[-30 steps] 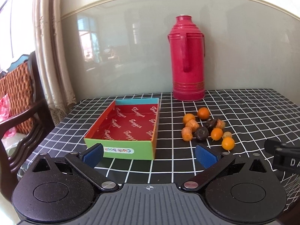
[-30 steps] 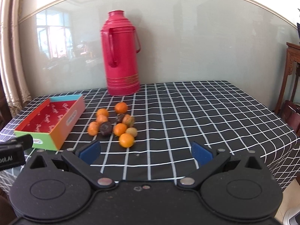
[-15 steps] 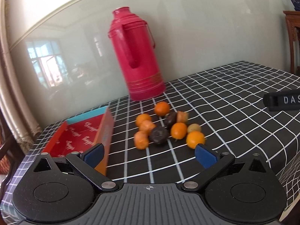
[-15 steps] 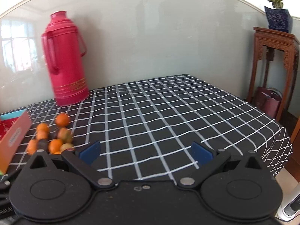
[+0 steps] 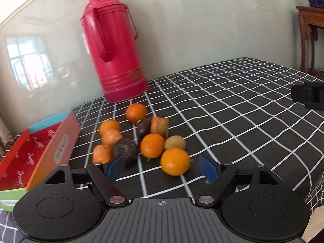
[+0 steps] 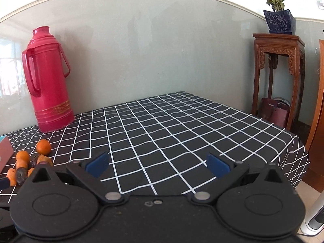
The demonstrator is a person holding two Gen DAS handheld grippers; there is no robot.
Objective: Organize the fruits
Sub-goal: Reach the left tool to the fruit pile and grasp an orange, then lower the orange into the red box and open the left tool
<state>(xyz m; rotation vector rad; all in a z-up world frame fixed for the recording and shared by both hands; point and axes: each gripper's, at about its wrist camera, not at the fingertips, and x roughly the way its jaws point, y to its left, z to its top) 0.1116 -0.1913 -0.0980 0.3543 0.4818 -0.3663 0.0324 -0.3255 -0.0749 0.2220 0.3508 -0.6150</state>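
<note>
**Fruit Cluster Between Open Left Jaws; Right Gripper Idle**

Left gripper (image 5: 162, 167): jaws spread wide, holding nothing. The nearest orange fruit (image 5: 175, 161) lies on the table (image 5: 232, 121) between the two blue pads, closer to the right pad and touching neither. The left pad (image 5: 115, 167) overlaps a dark brown fruit (image 5: 125, 149) in the view; contact cannot be determined.

Fruit cluster: all pieces rest on the black, white-gridded tablecloth, packed close together.
- A second orange fruit (image 5: 152, 145) sits just behind the nearest one, beside a small yellowish fruit (image 5: 174, 143).
- Three paler orange pieces (image 5: 110, 136) line up along the left side of the cluster.
- At the rear lie another dark fruit (image 5: 143, 126), an orange-green piece (image 5: 159, 126) and the farthest orange fruit (image 5: 136, 112).

Box (image 5: 36, 151): open-topped, red-lined, with orange and green outer walls. It stands just left of the cluster; no fruit shows in its visible interior.

Red thermos (image 5: 114, 50): upright at the back of the table, against the wall.

Right gripper (image 6: 158, 165): jaws spread wide, holding nothing, positioned over bare tablecloth well to the right of the cluster. In its view, a wooden stand (image 6: 279, 77) carries a blue plant pot (image 6: 280, 22) beyond the table.
</note>
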